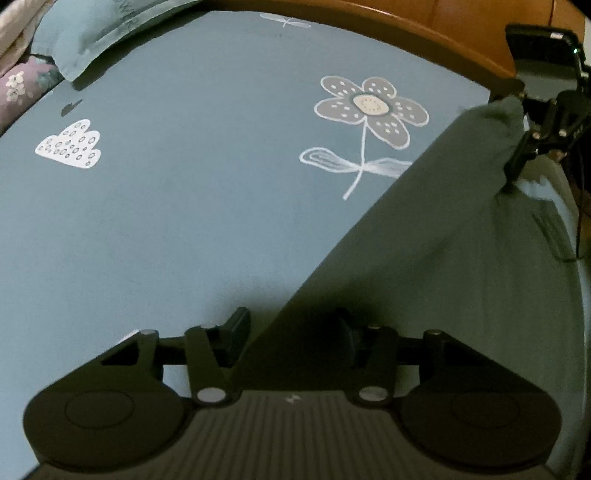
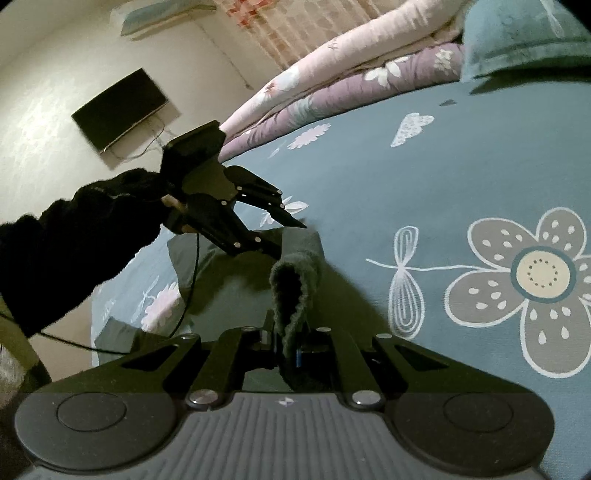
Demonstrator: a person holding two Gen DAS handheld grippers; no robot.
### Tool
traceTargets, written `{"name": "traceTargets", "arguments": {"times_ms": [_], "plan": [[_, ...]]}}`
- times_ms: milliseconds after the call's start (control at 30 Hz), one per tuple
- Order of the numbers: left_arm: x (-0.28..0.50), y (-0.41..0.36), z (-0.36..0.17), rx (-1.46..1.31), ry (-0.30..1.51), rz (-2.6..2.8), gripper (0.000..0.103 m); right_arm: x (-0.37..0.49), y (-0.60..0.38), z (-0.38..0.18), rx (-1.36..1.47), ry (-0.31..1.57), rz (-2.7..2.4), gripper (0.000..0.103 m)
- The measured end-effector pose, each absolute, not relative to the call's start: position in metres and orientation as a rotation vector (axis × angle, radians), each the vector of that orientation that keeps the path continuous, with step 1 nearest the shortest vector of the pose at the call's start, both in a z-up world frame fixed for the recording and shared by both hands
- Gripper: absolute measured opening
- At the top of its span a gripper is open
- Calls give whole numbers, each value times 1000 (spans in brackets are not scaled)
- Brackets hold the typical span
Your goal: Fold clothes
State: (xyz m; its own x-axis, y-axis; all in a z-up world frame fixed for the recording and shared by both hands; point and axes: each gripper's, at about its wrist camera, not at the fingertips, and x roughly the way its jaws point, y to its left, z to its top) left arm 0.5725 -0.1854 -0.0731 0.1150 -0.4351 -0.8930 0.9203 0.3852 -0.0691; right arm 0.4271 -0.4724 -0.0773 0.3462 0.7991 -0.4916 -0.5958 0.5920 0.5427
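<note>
Right wrist view: right hand-held gripper (image 2: 286, 345) clamps green garment (image 2: 295, 280) over flowered bedsheet (image 2: 461, 177).

Blue bed sheet (image 1: 192, 221) spread flat, printed with a large grey flower (image 1: 369, 110) outlined in white, stem and two leaves below it, and a white dotted cloud shape (image 1: 70, 144) well apart to the left. Teal pillow (image 1: 92, 37) at the far corner, edge resting on the sheet. Wooden bed frame (image 1: 443, 22) curving along the sheet's far edge. Rolled quilts stacked along one side of the bed: a pale pink floral quilt (image 2: 314, 59) on top of a purple floral quilt (image 2: 332, 92). Dark flat television (image 2: 120, 109) mounted on the beige wall (image 2: 44, 74), thin cables hanging beneath it.
</note>
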Motion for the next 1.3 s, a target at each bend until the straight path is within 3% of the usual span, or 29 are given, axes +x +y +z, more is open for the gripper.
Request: {"name": "traceTargets", "arguments": {"times_ms": [567, 933, 1133, 1233, 1300], "plan": [[466, -189, -76, 1142, 647, -972, 51, 315, -389, -61, -527, 608, 827, 10], [395, -197, -124, 1553, 286, -783, 49, 309, -391, -77, -497, 655, 831, 11], [385, -201, -136, 1598, 227, -734, 39, 307, -388, -83, -482, 679, 840, 11], [387, -197, -139, 1672, 165, -702, 46, 307, -386, -85, -472, 685, 847, 11], [393, -194, -143, 1693, 178, -681, 42, 308, -386, -84, -468, 684, 850, 11]]}}
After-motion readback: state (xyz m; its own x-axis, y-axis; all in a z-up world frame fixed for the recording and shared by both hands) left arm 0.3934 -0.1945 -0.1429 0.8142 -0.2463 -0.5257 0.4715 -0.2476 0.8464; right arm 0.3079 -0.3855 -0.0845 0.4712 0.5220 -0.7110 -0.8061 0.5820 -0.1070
